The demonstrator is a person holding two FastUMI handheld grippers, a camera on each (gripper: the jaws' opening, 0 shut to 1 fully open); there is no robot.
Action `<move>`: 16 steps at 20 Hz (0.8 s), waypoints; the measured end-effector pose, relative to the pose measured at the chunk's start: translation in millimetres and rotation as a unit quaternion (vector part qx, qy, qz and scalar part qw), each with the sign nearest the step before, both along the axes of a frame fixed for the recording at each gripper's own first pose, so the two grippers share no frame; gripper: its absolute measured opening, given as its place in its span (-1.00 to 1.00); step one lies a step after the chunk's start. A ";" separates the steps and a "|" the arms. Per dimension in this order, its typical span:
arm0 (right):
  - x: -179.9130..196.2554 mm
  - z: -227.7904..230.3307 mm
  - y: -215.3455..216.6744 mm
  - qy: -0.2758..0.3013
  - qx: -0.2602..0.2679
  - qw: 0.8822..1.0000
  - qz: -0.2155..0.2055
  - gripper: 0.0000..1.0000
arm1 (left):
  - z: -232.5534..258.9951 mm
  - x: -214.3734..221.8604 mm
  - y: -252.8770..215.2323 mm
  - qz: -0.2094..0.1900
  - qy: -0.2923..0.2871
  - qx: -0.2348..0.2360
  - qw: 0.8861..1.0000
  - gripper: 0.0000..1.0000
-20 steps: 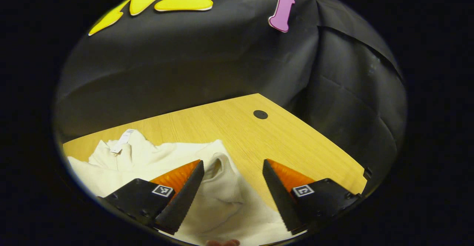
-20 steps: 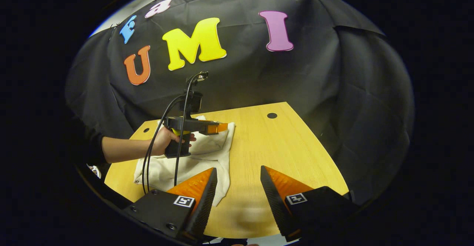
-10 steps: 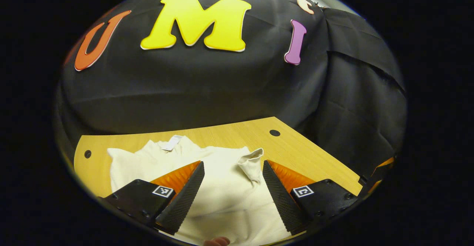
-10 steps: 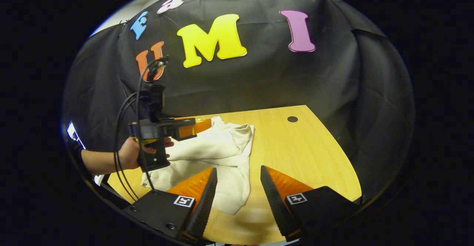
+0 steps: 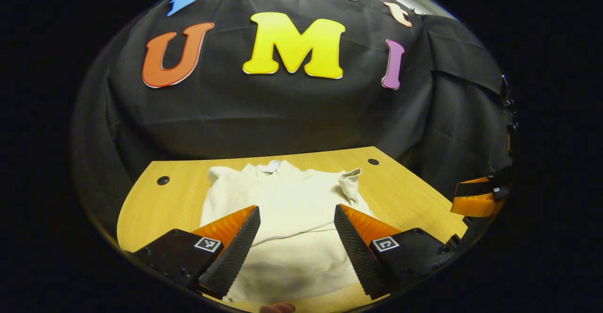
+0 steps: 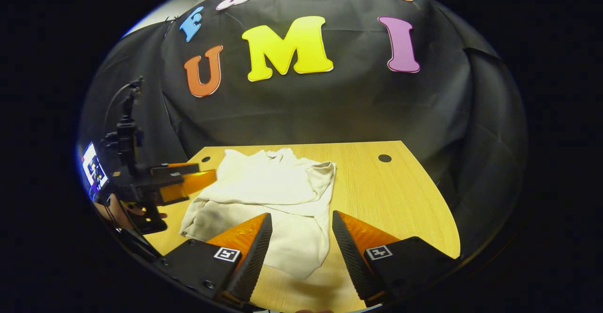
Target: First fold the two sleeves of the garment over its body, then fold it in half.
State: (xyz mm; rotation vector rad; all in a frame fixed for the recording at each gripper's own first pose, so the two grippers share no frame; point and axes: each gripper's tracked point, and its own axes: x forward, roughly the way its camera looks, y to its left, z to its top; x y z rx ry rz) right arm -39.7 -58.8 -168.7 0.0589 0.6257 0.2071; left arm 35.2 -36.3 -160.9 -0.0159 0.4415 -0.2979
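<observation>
The cream garment point(image 5: 287, 209) lies on the wooden surface point(image 6: 377, 195), both sleeves seemingly laid over its body. The left tongs point(image 5: 297, 237) and right tongs point(image 6: 301, 242) gape wide, empty. For the half-fold, each should pinch a near hem corner, lifting evenly toward the collar.

The left claw point(image 5: 297, 218) hangs above the garment point(image 5: 287, 209) with its jaws apart and nothing between them. The cream garment lies on the wooden surface point(image 5: 179, 195), its label point(image 5: 272, 166) at the far edge and a cuff point(image 5: 351, 181) bunched at its right. The right claw point(image 5: 476, 195) shows at the right edge.
</observation>
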 end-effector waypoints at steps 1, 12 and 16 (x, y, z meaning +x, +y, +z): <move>-0.5 -2.7 0.3 0.005 -0.002 1.000 -0.002 0.62 | 1.2 -7.3 10.7 0.009 -0.001 0.005 1.000 1.00; -23.6 -53.5 -16.0 0.089 -0.032 0.995 -0.015 0.72 | -70.8 -71.4 109.0 0.075 0.121 0.016 0.990 1.00; -43.1 -85.3 -24.9 0.145 -0.030 0.989 -0.025 0.79 | -112.4 -102.5 131.3 0.060 0.182 0.020 0.981 1.00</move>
